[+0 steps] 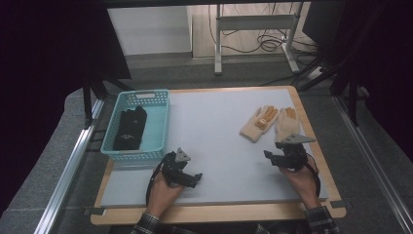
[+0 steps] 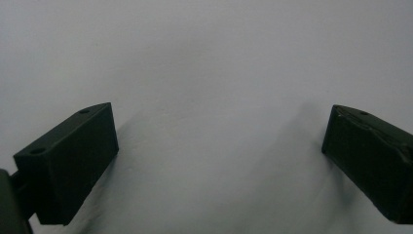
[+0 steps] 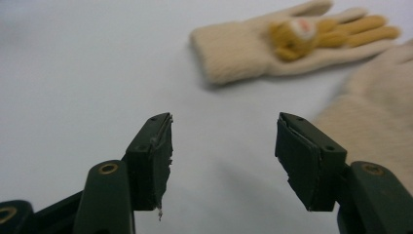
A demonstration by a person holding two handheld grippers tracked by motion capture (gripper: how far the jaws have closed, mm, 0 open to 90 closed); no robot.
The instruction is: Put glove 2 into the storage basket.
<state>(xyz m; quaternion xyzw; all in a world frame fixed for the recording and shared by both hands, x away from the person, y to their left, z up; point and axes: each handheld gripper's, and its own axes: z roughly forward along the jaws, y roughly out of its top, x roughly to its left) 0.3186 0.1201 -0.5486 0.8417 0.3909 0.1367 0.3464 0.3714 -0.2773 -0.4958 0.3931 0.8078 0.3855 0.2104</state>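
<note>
Your right gripper (image 1: 271, 157) sits near the mat's (image 1: 219, 126) right edge, jaws apart and empty, aimed at the gloves (image 1: 272, 123) just beyond, probably lined up to grab. Left gripper (image 1: 192, 181) rests near the front edge, jaws wide, beside the basket (image 1: 160, 127).

No readable text, label, brand, number or sign appears anywhere; the small pale patch on the cream glove's (image 3: 272, 46) orange animal figure (image 3: 294, 36) carries a reddish mark, too blurred to tell whether it is lettering.
</note>
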